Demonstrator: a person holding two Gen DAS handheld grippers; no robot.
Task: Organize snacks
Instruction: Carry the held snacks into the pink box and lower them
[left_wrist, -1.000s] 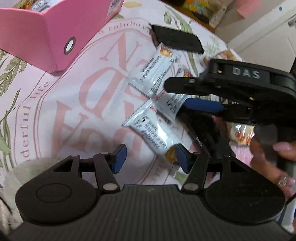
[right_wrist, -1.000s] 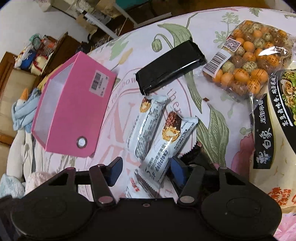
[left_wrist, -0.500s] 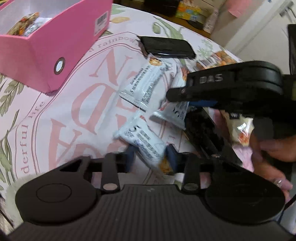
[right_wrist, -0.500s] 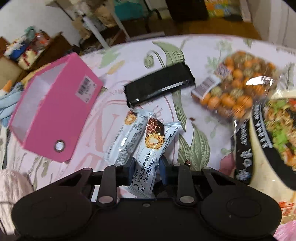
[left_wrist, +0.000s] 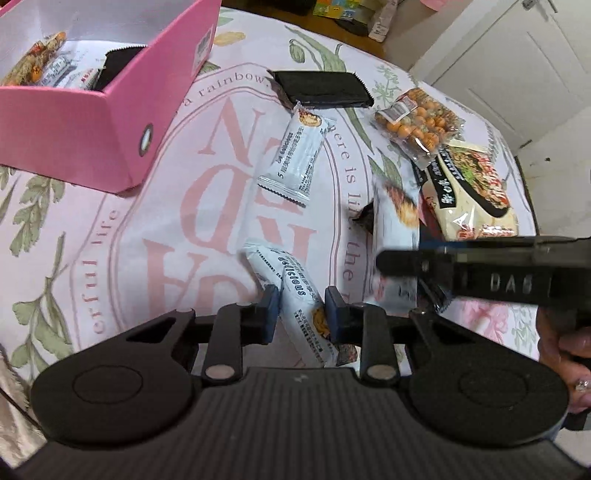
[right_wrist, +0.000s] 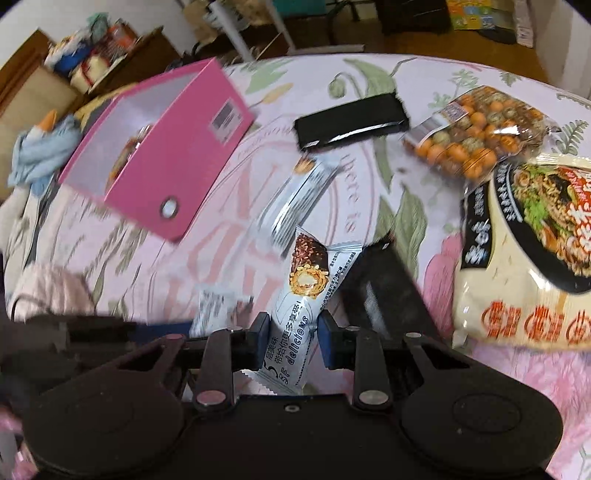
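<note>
A flowered pink tablecloth (left_wrist: 155, 236) fills both views; a white door (left_wrist: 517, 74) stands upper right. The pink box (left_wrist: 92, 122) sits upper left, bare cloth below it. Both tongs, open a second ago, have just closed: left gripper (left_wrist: 301, 310) clenches one wafer bar (left_wrist: 295, 295), right gripper (right_wrist: 290, 338) another bar (right_wrist: 306, 291).

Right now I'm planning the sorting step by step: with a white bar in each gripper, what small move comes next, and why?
Probably carry both toward the pink box. The left gripper is shut on one white snack bar, the right gripper on another white bar; the box stands open with similar snacks inside, so dropping them there fits.
</note>
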